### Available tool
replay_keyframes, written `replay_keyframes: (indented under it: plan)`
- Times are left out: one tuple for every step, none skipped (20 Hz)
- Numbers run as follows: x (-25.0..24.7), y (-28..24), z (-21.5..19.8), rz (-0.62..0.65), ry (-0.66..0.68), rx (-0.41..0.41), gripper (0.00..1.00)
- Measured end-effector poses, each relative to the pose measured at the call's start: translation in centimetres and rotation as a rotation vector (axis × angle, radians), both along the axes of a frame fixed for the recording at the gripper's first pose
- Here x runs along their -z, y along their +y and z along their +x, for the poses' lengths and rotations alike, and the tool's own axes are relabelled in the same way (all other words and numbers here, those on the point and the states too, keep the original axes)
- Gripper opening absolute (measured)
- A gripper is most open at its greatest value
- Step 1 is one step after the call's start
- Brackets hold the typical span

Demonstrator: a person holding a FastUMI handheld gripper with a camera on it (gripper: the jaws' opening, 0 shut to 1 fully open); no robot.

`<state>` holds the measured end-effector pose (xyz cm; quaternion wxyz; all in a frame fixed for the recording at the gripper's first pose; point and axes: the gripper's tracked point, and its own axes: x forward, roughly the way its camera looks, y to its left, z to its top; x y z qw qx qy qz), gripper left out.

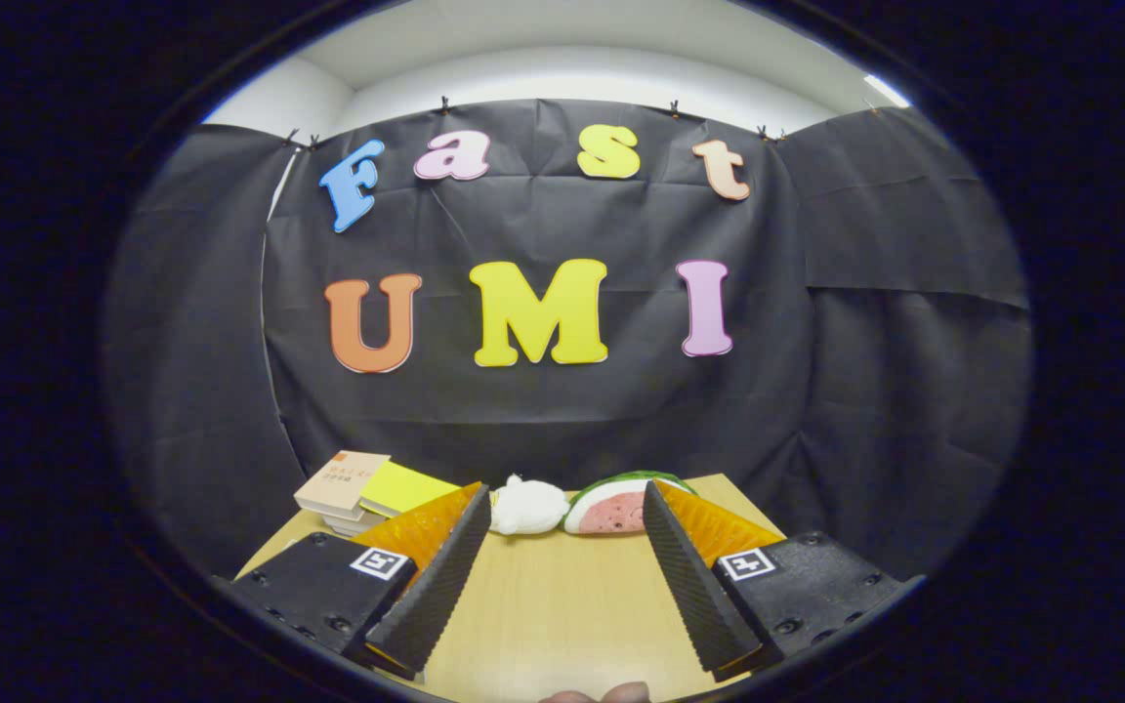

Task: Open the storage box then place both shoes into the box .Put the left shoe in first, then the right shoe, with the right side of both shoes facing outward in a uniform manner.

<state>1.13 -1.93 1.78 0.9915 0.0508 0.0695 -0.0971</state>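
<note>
**Gripper spread over the table, holding nothing**

The gripper [562, 547] has its fingers spread wide apart above a bare stretch of wooden table [543, 605]. Beyond the fingertips, at the table's far edge, lie a white plush toy [526, 507] and a watermelon slice [611, 508], just beside each other. A stack of books [343, 488] and a yellow pad [404, 488] sit further left. The storage box and shoes cannot be located here.

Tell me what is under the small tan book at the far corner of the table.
The small tan book lies on pale books, beside a yellow book. The open tongs cover their lower part.
</note>
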Motion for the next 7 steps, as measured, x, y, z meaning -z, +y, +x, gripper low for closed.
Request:
replay_keyframes:
  plan:
    - [-0.04,-0.07,0.0,0.007,-0.002,0.001,1.0]
    - [-0.04,-0.06,0.04,0.013,-0.007,0.004,1.0]
    - [-0.02,-0.13,0.23,0.016,-0.011,0.005,1.0]
    - [-0.08,-0.07,0.27,0.019,-0.012,0.006,1.0]
    - [-0.06,0.09,0.4,0.022,-0.012,0.004,1.0]
    - [-0.1,0.21,0.35,0.022,-0.013,0.004,1.0]
    - [-0.14,0.2,0.37,0.019,-0.016,0.004,1.0]
